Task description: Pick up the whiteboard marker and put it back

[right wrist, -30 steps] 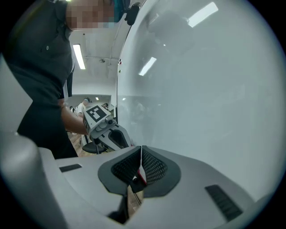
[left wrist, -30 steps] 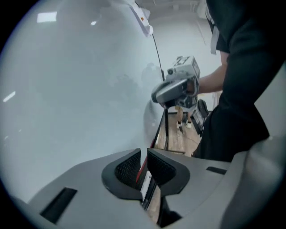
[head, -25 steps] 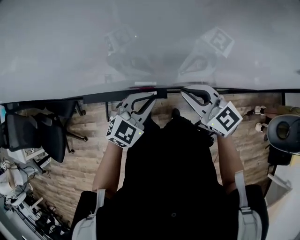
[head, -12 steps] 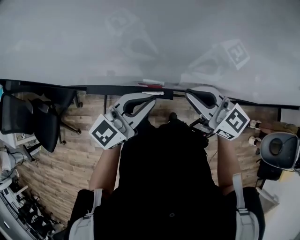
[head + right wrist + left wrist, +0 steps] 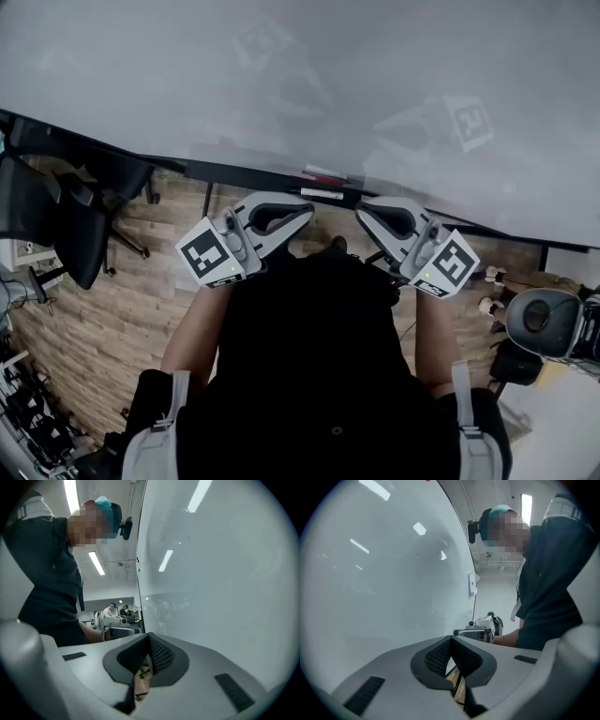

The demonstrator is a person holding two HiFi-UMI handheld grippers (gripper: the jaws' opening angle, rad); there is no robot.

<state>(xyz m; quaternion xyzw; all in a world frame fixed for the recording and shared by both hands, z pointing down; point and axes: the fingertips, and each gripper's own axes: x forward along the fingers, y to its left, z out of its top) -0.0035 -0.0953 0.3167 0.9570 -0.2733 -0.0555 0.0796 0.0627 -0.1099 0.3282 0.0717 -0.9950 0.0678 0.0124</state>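
Note:
A white-barrelled whiteboard marker (image 5: 322,194) lies on the black tray ledge (image 5: 234,175) under the whiteboard (image 5: 300,75), and a red-capped one (image 5: 323,174) lies just behind it. My left gripper (image 5: 306,212) hangs a little in front of the ledge, level, shut, with nothing between its pads. My right gripper (image 5: 362,210) is beside it to the right, also shut and empty. In the left gripper view the jaws (image 5: 451,641) meet beside the board's glossy face. The right gripper view shows the same closed jaws (image 5: 149,637).
Black office chairs (image 5: 56,225) stand on the wooden floor at the left. A round grey device (image 5: 544,323) sits at the lower right. The board's surface runs close along both grippers. Each gripper shows in the other's view (image 5: 485,626) (image 5: 117,631).
Both grippers have risen and come back from the tray ledge. The left one has rolled, so its marker cube now faces up and left. The markers stay on the ledge.

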